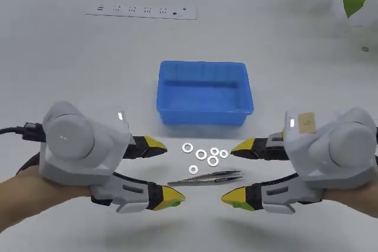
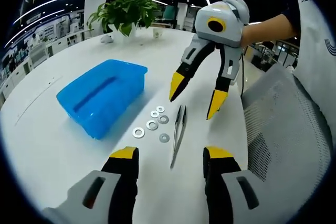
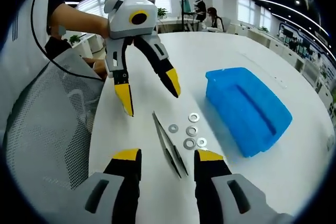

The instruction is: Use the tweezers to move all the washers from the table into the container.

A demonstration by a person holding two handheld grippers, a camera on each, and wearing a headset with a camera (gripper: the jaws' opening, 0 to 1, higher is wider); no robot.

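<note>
Left gripper (image 1: 171, 171) and right gripper (image 1: 229, 174) fingers wide, empty: a skewed pinch on the tweezers (image 1: 207, 177) may scatter adjacent washers (image 1: 204, 155).

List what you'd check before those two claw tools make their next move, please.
1. Left gripper ready: ok, jaws apart, holding nothing.
2. Right gripper ready: ok, jaws apart, holding nothing.
3. Tweezers free to pick up: ok, lying flat on the table between the two grippers.
4. Washers in place: ok, clustered on the table between tweezers and container.
5. Container ready: ok, upright, open on top, no washers seen inside.
6. Tweezers' tips meet cleanly: cannot tell, too small.
</note>
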